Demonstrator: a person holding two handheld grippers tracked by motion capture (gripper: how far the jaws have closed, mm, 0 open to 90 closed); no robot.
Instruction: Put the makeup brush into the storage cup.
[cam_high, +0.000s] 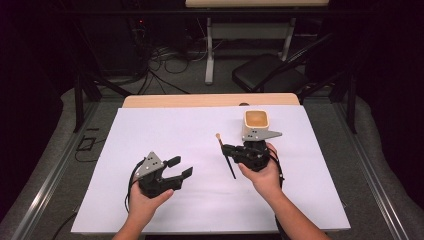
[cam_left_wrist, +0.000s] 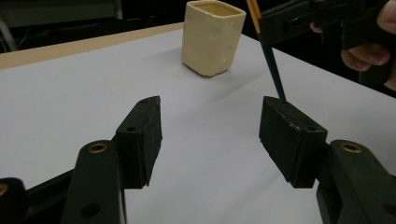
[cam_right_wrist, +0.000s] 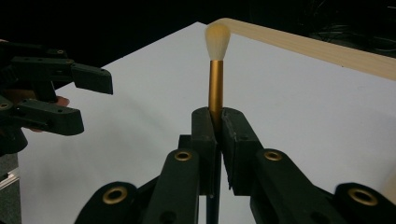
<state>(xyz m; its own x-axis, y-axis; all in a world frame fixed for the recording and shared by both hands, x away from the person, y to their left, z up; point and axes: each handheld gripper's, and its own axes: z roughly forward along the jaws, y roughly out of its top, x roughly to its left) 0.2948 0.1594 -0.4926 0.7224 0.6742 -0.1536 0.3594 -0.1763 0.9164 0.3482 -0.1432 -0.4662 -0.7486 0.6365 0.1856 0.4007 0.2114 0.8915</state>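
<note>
Right gripper view: right tool (cam_right_wrist: 217, 122) clamps brush (cam_right_wrist: 216, 70) (seemingly mid-handle).

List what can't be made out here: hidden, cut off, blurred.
- Brush handle below the right claw: right gripper view, hidden by its jaws.
- Cup front wall: high view, covered by the right claw's grey plate.
- Cup inside: left gripper view, rim cut by top edge.
- Left claw underside: hidden by hand.

The white sheet (cam_high: 165, 130) is lit evenly from above, while the room beyond the table's far edge is left dim. Soft shadows are cast under the left gripper (cam_high: 179, 167) and beside the cup (cam_left_wrist: 212, 37). Near jaws are slightly blurred in both gripper views.
</note>
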